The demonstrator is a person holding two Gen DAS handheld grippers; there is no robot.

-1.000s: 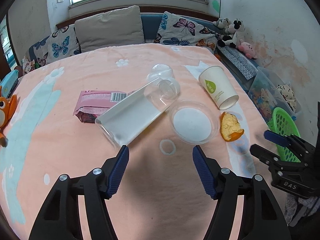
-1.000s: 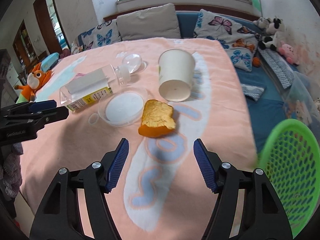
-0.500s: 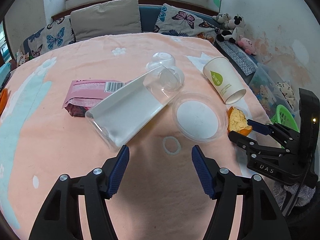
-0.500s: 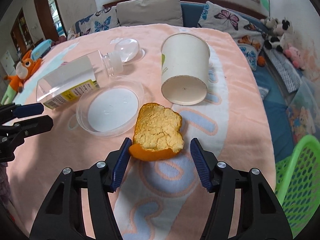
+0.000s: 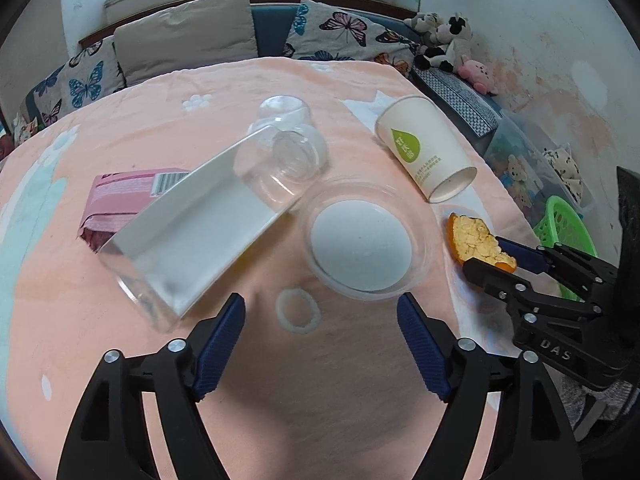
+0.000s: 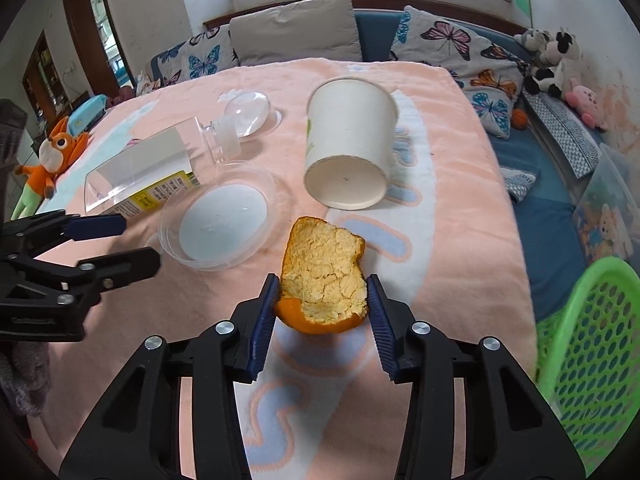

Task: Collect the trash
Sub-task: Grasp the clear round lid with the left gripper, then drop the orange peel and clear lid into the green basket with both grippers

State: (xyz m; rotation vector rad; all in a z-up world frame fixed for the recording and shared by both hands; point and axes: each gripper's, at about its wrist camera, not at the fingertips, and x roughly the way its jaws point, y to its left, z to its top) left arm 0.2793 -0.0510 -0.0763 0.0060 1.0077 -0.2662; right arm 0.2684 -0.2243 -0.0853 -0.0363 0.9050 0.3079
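An orange peel (image 6: 324,276) lies on the pink blanket between the fingers of my right gripper (image 6: 322,312), which touch its sides; it also shows in the left wrist view (image 5: 476,242). My left gripper (image 5: 320,344) is open and empty, just short of a white ring (image 5: 298,310). Beyond it lie a clear bottle (image 5: 200,228), a clear round lid (image 5: 362,240), a pink wrapper (image 5: 120,196) and a tipped paper cup (image 5: 424,152). The cup (image 6: 348,148), lid (image 6: 220,220) and bottle (image 6: 148,172) also show in the right wrist view.
A green basket (image 6: 588,352) stands off the table's right edge. A small clear dome (image 5: 284,110) sits behind the bottle. Butterfly cushions (image 6: 452,44) and soft toys (image 6: 552,60) line the sofa beyond. An orange plush fox (image 6: 52,156) lies at the far left.
My right gripper has moved forward onto the orange peel and closed its fingers against its sides. My left gripper has moved in closer to the bottle and lid, staying open.
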